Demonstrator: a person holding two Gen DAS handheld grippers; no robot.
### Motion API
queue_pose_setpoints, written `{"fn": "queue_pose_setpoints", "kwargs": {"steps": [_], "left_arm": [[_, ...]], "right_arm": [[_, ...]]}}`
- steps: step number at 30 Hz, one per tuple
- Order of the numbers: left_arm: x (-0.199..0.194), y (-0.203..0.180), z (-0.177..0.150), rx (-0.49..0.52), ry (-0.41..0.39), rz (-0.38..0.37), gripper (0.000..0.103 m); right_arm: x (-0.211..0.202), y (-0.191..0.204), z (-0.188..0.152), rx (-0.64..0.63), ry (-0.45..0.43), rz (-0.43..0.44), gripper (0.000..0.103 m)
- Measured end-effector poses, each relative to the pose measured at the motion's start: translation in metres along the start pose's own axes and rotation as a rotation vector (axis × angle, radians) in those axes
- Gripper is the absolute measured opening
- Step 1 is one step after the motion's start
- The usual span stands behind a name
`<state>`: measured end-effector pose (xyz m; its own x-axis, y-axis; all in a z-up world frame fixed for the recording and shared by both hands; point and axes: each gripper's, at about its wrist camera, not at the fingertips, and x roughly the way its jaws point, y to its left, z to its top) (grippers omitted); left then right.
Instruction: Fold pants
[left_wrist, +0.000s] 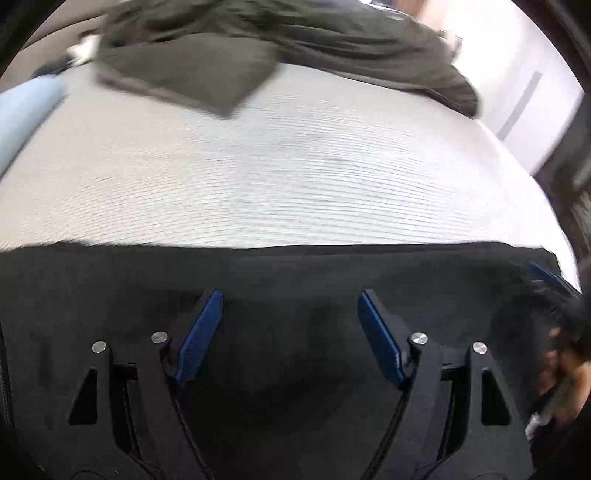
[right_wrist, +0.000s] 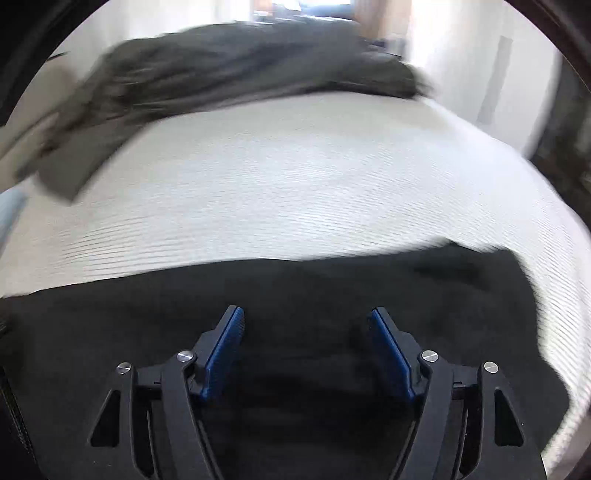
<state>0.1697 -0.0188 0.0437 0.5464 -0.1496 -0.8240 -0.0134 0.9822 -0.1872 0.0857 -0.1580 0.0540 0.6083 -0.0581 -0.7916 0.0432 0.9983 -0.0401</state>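
Black pants lie flat across the near edge of a white ribbed bedcover. My left gripper is open just above the pants, holding nothing. In the right wrist view the same black pants spread below my right gripper, which is open and empty above the cloth. The pants' right end reaches close to the bed's right side. The right gripper's blue pad shows at the left view's right edge.
A pile of dark grey clothes lies at the far end of the bed, also in the right wrist view. A light blue item lies at the far left. A white wall stands at the right.
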Motion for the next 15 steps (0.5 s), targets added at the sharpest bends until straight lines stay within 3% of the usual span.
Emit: {"fn": "queue_pose_setpoints", "kwargs": {"steps": [3, 6, 8, 12, 15], "left_arm": [[0.025, -0.044, 0.001, 0.108, 0.040, 0.009, 0.074], [0.047, -0.052, -0.005, 0.149, 0.097, 0.065, 0.074], [0.043, -0.037, -0.005, 0.139, 0.087, 0.090, 0.074], [0.029, 0.005, -0.008, 0.103, 0.056, 0.260, 0.074], [0.012, 0.028, -0.020, 0.043, 0.042, 0.229, 0.073]], "right_arm": [[0.013, 0.074, -0.003, -0.204, 0.010, 0.059, 0.072], [0.040, 0.089, -0.003, -0.272, 0.063, 0.029, 0.072], [0.041, 0.072, 0.000, -0.242, 0.064, 0.022, 0.073], [0.050, 0.000, 0.007, -0.131, 0.067, -0.171, 0.075], [0.038, -0.056, 0.009, -0.020, 0.071, -0.216, 0.074]]}}
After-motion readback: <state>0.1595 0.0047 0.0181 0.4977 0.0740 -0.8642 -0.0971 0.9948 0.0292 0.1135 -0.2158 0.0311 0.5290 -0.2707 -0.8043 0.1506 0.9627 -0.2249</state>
